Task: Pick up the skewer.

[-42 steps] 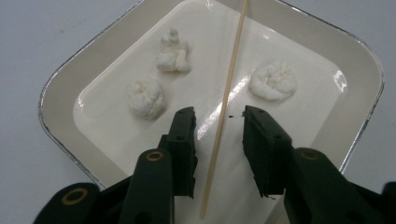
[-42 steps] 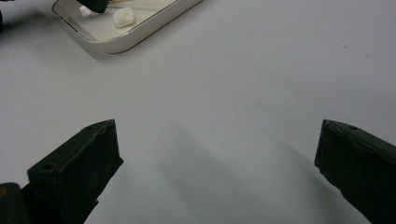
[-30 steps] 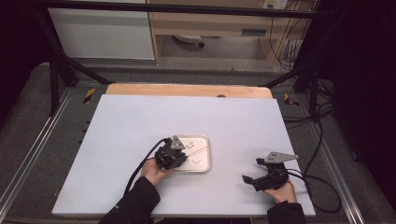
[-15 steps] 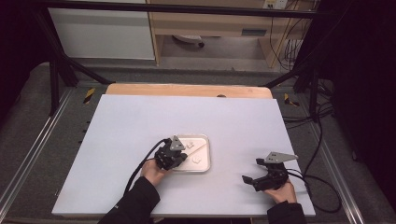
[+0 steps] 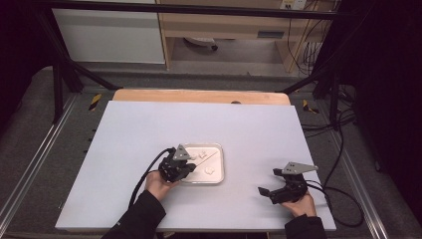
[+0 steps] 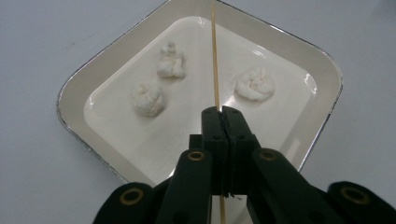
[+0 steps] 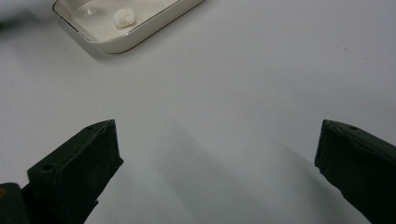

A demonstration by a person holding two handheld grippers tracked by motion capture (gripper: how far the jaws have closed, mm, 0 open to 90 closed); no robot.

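— While the person's forearms come in over the near edge of the counter [image 5: 149,129], what is each tool doing?

— Nearest us on the right, the right tool [image 5: 272,191] rests on the bare white counter with its jaws spread wide apart and nothing between them. It sits well apart from the tray [image 5: 219,169].

— And the left one?

— The left tool [image 6: 222,113] sits at the tray's near-left corner, jaws pressed together and clamped on a thin wooden skewer [image 6: 215,56]. The stick runs from the jaws out across the tray toward its far rim.

— What lies in the tray?

— Three small white dough lumps: one lump [image 6: 147,98] left of the skewer, a second lump [image 6: 171,62] just behind it, and a third lump [image 6: 255,84] on the skewer's other side. Whether the stick touches any of them, I can't tell.
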